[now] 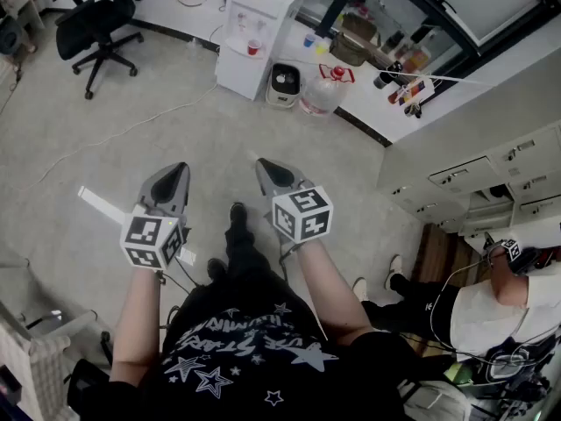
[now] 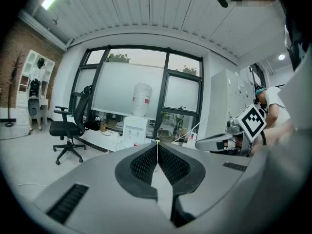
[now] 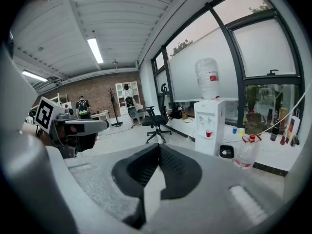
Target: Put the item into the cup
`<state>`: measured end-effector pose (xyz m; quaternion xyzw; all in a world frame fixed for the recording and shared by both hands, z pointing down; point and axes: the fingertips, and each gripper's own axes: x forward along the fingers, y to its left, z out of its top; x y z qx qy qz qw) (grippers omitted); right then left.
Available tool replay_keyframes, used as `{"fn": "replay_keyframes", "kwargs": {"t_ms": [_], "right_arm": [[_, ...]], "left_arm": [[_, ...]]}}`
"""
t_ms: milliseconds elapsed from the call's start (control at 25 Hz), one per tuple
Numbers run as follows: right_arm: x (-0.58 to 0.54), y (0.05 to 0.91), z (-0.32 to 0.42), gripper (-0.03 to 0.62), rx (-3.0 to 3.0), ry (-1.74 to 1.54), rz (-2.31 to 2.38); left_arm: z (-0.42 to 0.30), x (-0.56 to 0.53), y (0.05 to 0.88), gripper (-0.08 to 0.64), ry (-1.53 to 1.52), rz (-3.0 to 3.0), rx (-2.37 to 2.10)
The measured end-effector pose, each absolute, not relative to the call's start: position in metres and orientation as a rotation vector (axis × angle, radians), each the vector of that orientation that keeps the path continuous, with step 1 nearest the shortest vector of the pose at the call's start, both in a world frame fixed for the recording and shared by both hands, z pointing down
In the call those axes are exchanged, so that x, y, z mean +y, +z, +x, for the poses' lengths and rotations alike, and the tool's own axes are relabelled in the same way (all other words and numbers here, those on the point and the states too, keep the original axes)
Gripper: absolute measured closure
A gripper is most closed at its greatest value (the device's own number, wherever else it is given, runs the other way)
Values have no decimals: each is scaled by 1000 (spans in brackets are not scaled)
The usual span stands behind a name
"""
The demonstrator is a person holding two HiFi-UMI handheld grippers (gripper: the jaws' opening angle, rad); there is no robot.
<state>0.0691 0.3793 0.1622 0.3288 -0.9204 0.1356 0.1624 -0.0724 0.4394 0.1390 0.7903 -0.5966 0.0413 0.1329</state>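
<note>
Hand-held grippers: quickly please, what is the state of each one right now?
Left hand-held gripper: closed, holding nothing.
Right hand-held gripper: closed, holding nothing.

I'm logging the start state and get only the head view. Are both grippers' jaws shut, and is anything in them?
Observer: The left gripper view shows the left gripper with its jaws shut tip to tip, nothing between them.
Operator: And the right one?
Observer: Its own view shows the right gripper shut too, and empty.
Operator: What else does that view show?
Observer: A brick wall at the room's far end, with white shelves against it.
</note>
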Motion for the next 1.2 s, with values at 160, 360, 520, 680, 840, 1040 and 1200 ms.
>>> {"fn": "replay_keyframes", "kwargs": {"t_ms": [160, 360, 520, 680, 840, 1040, 1200], "right_arm": [[379, 169, 69, 591, -2622, 387, 944], [385, 164, 74, 591, -2629, 394, 936], [383, 162, 75, 591, -2635, 409, 953], [374, 160, 70, 592, -2639, 350, 938], [361, 162, 58, 591, -2647, 371, 933], [335, 169, 56, 591, -2643, 425, 931], [300, 174, 56, 591, -2645, 462, 930]], "left_arm": [[-74, 439, 147, 551, 101, 2277, -1732], [-67, 445, 140, 551, 109, 2278, -1738], [-70, 444, 140, 551, 97, 2270, -1737], [-73, 434, 141, 551, 90, 2270, -1729], [-82, 423, 143, 551, 88, 2259, -1728], [-87, 400, 147, 551, 96, 2233, -1726], [-89, 367, 151, 551, 123, 2223, -1716]]}}
